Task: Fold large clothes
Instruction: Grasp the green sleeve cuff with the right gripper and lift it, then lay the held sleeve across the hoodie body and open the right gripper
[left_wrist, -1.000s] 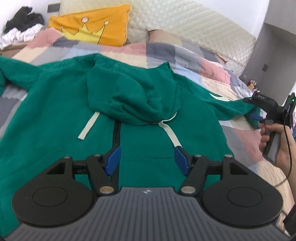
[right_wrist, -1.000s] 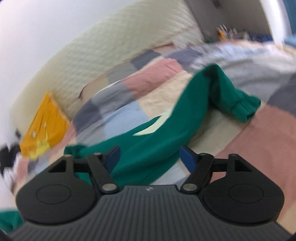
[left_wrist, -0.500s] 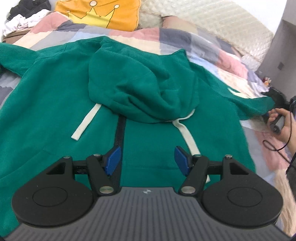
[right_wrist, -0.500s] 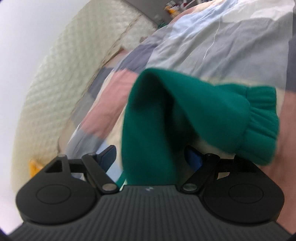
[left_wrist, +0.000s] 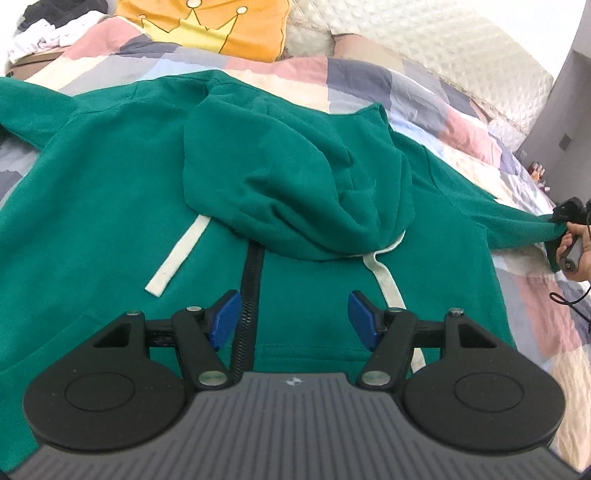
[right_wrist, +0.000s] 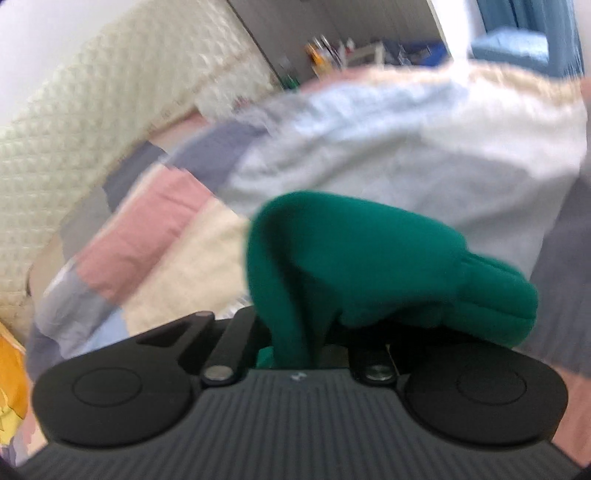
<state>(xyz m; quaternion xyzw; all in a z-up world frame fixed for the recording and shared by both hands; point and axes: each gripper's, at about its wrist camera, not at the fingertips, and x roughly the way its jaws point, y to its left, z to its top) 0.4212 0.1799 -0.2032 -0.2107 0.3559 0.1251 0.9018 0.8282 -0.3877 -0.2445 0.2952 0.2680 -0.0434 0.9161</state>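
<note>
A: Green fleece: the hoodie (left_wrist: 110, 192) is laid flat, front up, on the patchwork quilt (left_wrist: 436, 99), with its hood (left_wrist: 295, 177) folded down over the chest.

B: How is the left gripper (left_wrist: 293, 319) set?

A: Its jaws are held apart above the zipper (left_wrist: 251, 280); nothing is gripped.

B: And the right gripper (right_wrist: 295, 350)?

A: Its jaws are closing, with the sleeve (right_wrist: 369, 266) pinched between them near the ribbed cuff (right_wrist: 495, 299).
</note>
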